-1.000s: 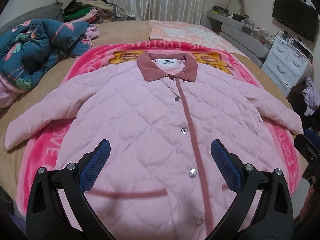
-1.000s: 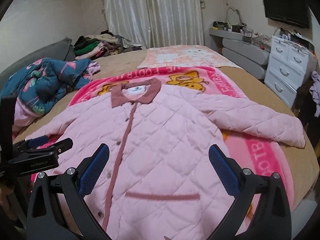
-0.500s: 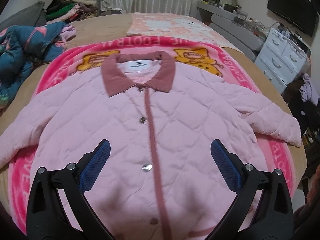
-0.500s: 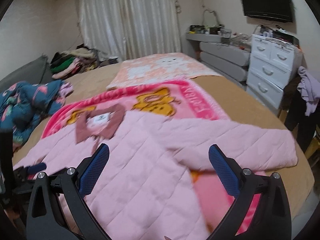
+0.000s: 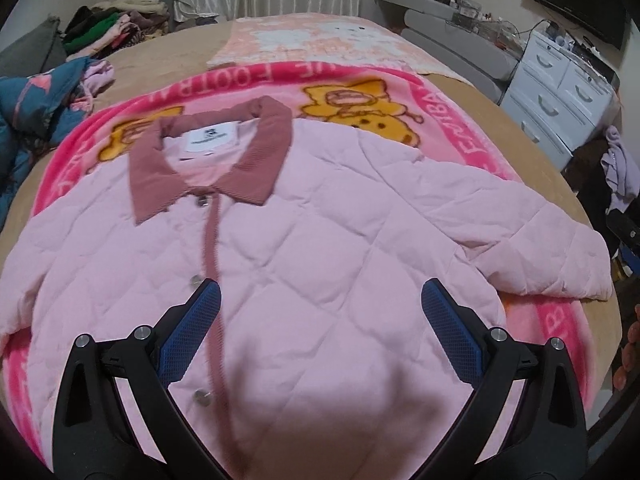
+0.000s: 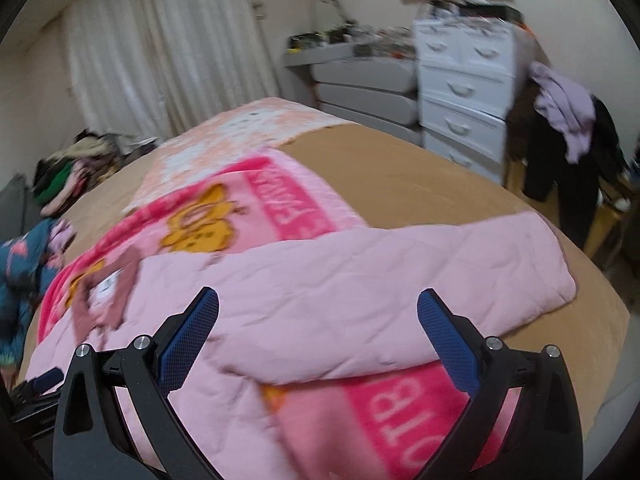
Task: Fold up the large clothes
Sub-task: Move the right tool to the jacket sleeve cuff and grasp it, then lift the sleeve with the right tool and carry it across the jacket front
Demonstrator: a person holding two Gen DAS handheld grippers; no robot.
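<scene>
A large pale pink quilted jacket (image 5: 320,248) with a dusty-rose collar (image 5: 208,160) lies flat, buttoned, front up, on a pink cartoon blanket (image 5: 472,136) on the bed. My left gripper (image 5: 320,300) is open and empty, hovering over the jacket's chest to the right of the button placket. My right gripper (image 6: 318,308) is open and empty, just above the jacket's right sleeve (image 6: 400,280), which stretches toward the bed's right edge. The sleeve cuff (image 5: 592,268) also shows in the left wrist view.
A blue patterned garment (image 5: 28,112) lies bunched at the bed's left. A clothes pile (image 5: 112,28) sits at the far left. White drawers (image 6: 464,92) and hanging clothes (image 6: 568,128) stand right of the bed. A pale pink blanket (image 5: 320,40) lies near the head.
Both grippers have swung to the right: the left from the jacket's lower front up to its chest, the right from the jacket's body onto the right sleeve. Both stayed open.
</scene>
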